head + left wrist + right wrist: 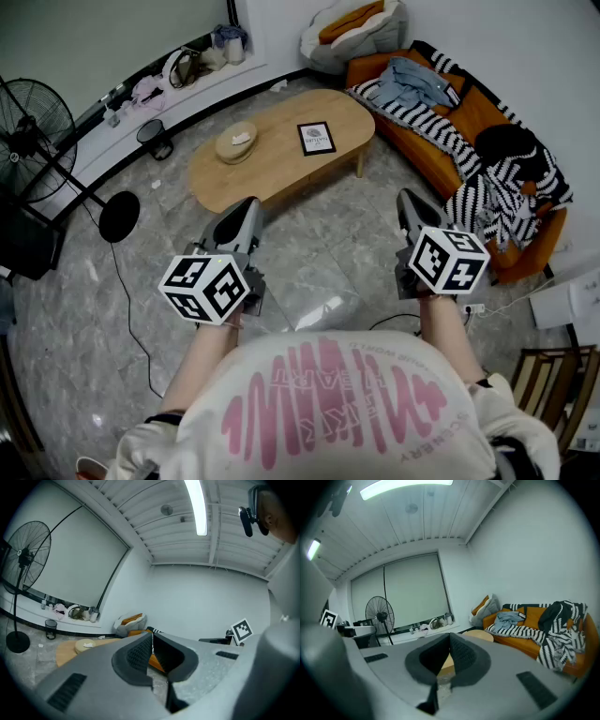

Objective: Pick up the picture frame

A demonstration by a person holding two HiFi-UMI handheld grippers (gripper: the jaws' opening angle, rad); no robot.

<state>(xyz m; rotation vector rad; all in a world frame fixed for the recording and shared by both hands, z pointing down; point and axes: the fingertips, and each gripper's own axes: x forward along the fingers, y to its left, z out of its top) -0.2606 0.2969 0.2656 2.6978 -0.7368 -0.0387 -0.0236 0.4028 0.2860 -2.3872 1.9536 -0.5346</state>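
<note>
The picture frame (316, 138), black-edged with a white print, lies flat on the right half of an oval wooden coffee table (281, 164). Both grippers hover over the marble floor, short of the table's near edge and well apart from the frame. My left gripper (249, 205) points toward the table's middle, its jaws shut with nothing between them (152, 638). My right gripper (407, 198) is to the right of the table, also shut and empty (449, 638). Neither gripper view shows the frame; only parts of the table (65, 651) (481, 634) appear past the jaws.
A round beige dish (236, 142) sits on the table's left half. An orange sofa (487, 112) with striped blankets and clothes runs along the right. A standing fan (42, 136) and small bin (155, 139) stand left. A chair (553, 384) is at bottom right.
</note>
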